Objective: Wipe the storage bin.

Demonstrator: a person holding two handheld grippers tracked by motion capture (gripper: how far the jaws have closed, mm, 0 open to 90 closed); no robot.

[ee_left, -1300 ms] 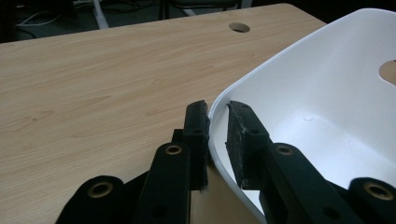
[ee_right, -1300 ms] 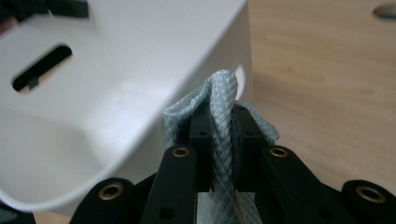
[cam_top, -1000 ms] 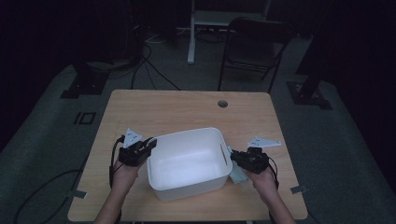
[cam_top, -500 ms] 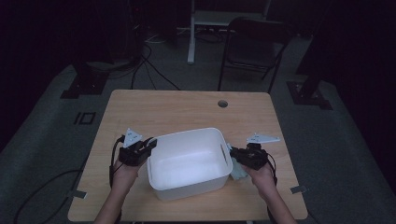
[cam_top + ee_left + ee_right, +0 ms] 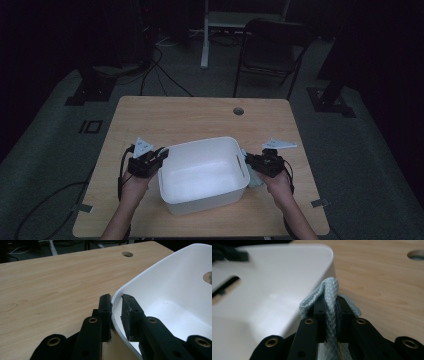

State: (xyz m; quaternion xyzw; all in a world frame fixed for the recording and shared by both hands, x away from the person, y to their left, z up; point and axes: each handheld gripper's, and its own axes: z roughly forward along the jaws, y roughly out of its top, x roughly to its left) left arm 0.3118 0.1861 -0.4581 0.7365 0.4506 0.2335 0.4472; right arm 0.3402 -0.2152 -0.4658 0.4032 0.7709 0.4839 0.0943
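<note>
High view first: my left tongs [image 5: 161, 156] sit at the lower left of the white tub [image 5: 200, 192], and my right tongs [image 5: 251, 161] sit at its right side, both in the lower middle of the frame on the wooden table [image 5: 200, 117]. The tub stands near the front edge of the table, between my two hands.

Left gripper view shows the left tongs [image 5: 117, 305] nearly closed over the tub's rim [image 5: 150, 270], one jaw outside the wall and one inside. The outer jaw touches the plastic; I cannot tell whether the inner one presses or stands just off it. I judge it a steadying hold on the rim.

Right gripper view shows the right tongs [image 5: 330, 305] clamped tight on a fold of pale blue cloth [image 5: 330, 292], which bulges up above the jaw tips just beside the tub's corner [image 5: 319, 255], outside the wall.

Against the earlier frames very little has changed. The tub sits in the same spot and the left hand has not shifted. The right hand has crept slightly closer to the tub's right side, with the cloth bunched under it. Neither pair of jaws has opened or closed.

My reading: the cloth is gripped and the tub is pinned, so the work is poised at the start of wiping or of lifting the cloth over the rim, not yet under way.
</note>
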